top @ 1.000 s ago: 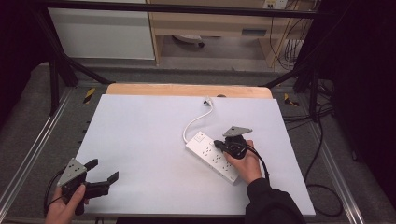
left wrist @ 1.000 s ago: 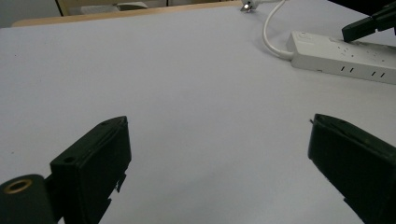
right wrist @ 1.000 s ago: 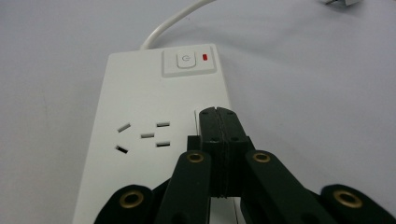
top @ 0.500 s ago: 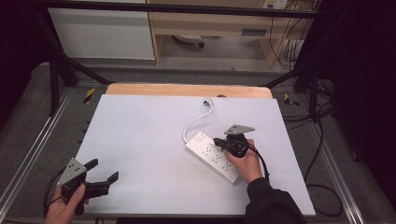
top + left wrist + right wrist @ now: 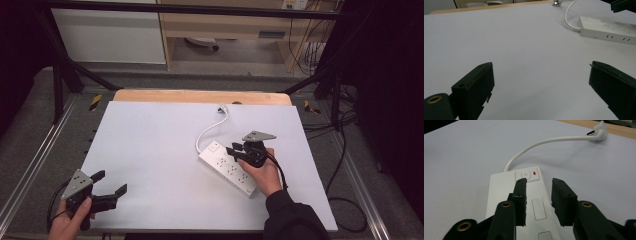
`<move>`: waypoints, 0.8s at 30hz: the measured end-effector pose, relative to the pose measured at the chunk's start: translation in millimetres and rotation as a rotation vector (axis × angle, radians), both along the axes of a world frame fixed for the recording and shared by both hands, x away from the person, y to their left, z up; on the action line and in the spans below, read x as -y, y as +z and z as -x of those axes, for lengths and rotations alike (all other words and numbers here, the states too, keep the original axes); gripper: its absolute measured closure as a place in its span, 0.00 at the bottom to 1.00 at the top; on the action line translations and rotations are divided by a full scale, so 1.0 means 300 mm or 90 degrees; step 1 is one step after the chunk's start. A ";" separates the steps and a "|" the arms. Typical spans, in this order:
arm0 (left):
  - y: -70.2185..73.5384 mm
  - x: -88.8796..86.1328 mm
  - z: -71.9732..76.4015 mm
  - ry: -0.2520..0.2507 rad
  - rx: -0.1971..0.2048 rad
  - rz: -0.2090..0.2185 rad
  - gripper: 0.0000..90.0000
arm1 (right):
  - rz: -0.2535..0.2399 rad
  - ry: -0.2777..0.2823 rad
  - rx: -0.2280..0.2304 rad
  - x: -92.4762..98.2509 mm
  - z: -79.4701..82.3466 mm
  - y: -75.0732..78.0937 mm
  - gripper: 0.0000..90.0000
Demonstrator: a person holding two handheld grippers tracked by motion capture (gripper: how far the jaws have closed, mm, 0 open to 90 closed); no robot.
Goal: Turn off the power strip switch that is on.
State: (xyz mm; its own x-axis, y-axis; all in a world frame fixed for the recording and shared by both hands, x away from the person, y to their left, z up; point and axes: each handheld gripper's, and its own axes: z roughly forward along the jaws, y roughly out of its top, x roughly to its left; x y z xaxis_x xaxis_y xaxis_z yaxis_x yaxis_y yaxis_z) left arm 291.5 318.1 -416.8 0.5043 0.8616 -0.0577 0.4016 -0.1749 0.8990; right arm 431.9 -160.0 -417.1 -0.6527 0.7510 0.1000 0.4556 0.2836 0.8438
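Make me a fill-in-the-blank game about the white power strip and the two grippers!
1. The right gripper hovers over the power strip, right by its ____ button.
2. The left gripper has its jaws wide ____ with nothing between them.
3. The cord curves away from the strip and ends in a ____ near the table's far edge.
4. The little light beside the button is ____.

Missing words: power; open; plug; red
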 end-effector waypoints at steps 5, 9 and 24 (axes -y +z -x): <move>0.000 0.000 0.000 0.000 0.000 0.000 0.07 | 0.006 -0.012 0.002 -0.006 -0.005 0.014 0.55; 0.000 -0.001 0.000 0.000 0.000 0.000 0.07 | 0.009 -0.025 0.000 -0.012 -0.010 0.025 0.41; 0.000 0.000 0.000 0.000 0.000 -0.001 0.07 | 0.004 -0.098 0.022 0.002 -0.023 0.059 0.11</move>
